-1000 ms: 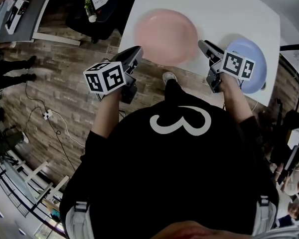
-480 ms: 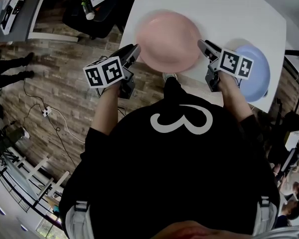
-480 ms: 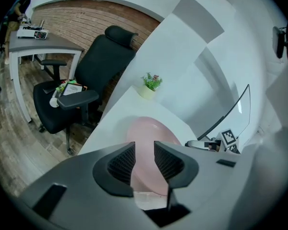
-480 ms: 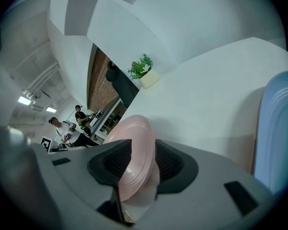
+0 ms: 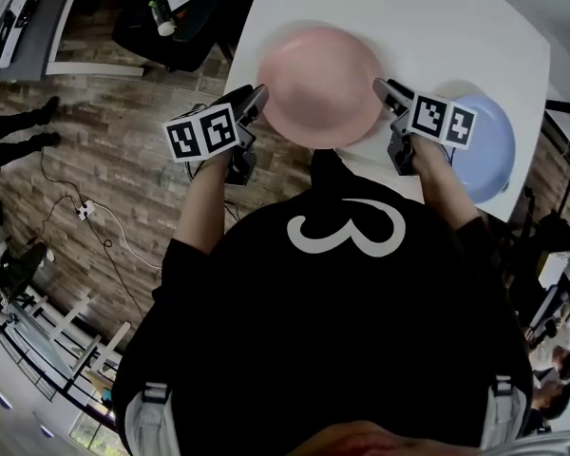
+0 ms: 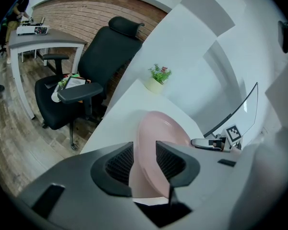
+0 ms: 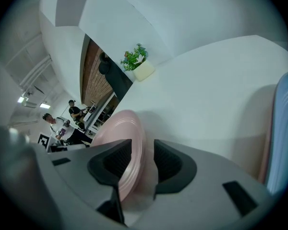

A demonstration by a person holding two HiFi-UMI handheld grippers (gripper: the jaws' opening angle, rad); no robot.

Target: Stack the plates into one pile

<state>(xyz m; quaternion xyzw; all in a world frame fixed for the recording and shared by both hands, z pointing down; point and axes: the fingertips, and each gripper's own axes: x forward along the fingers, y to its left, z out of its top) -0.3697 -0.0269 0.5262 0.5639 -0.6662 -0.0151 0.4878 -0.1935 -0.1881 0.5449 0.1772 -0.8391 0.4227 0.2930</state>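
A pink plate (image 5: 323, 84) lies near the front edge of the white table (image 5: 408, 17), with a light blue plate (image 5: 483, 150) to its right. My left gripper (image 5: 255, 101) is at the pink plate's left rim and my right gripper (image 5: 386, 93) at its right rim. In the left gripper view the pink plate's rim (image 6: 158, 133) runs between my left gripper's (image 6: 145, 161) jaws, which have just been opening and stand open. In the right gripper view my right gripper's (image 7: 143, 164) jaws have also just widened and straddle the pink rim (image 7: 122, 138), with a gap at one pad. The blue plate's edge (image 7: 284, 128) shows at the far right.
A small potted plant (image 6: 156, 83) stands at the table's far end. A black office chair (image 6: 101, 66) sits by the table's left side, with a grey desk (image 6: 38, 37) behind it. People (image 7: 62, 123) stand in the background. The floor is wood planks.
The pink plate has shifted slightly nearer the table's front edge and looks sharper, and both grippers have moved with it. The blue plate has stayed where it was.
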